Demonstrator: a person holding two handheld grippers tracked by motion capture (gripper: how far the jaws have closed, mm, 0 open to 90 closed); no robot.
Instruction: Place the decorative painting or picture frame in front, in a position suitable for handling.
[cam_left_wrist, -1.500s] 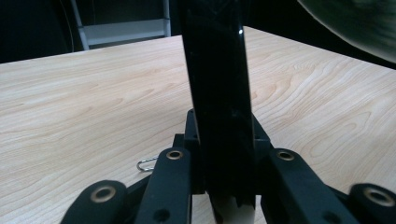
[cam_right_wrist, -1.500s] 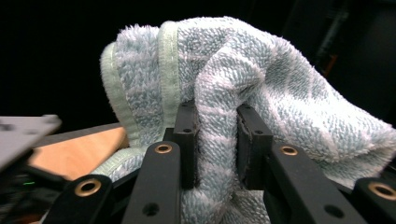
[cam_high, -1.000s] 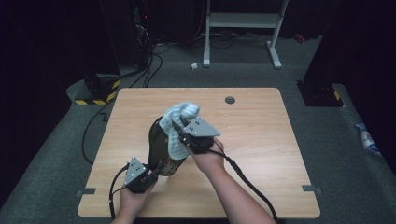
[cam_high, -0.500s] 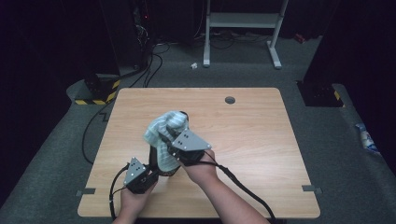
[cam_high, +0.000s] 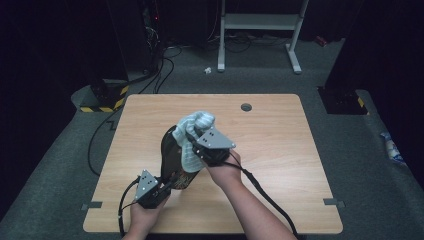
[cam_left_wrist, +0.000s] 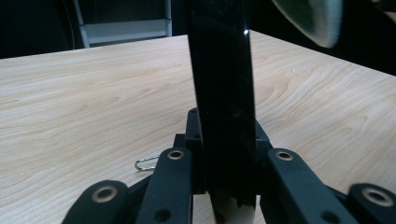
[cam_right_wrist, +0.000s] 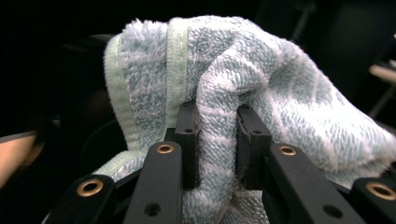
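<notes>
A dark, glossy oblong object (cam_high: 172, 155) stands tilted over the middle of the wooden table (cam_high: 280, 150). My left gripper (cam_high: 167, 186) is shut on its lower end. In the left gripper view this end is a flat black strip (cam_left_wrist: 224, 93) rising between the jaws of the left gripper (cam_left_wrist: 224, 154). A pale blue and white towel (cam_high: 195, 127) is draped over the object's top and right side. My right gripper (cam_high: 195, 147) is shut on a fold of it. In the right gripper view the towel (cam_right_wrist: 289, 98) bunches around the right gripper (cam_right_wrist: 217, 135) and hides most of the dark object behind it.
A small wire clip (cam_left_wrist: 147, 163) lies on the table just ahead of the left gripper. A round cable hole (cam_high: 246, 106) sits near the table's far edge. Beyond the table are floor cables, a yellow-and-black striped base (cam_high: 100, 102) and a white metal frame (cam_high: 260, 25).
My right gripper slid the towel down the dark object toward the person, then back up and to the right. The left gripper has stayed in place.
</notes>
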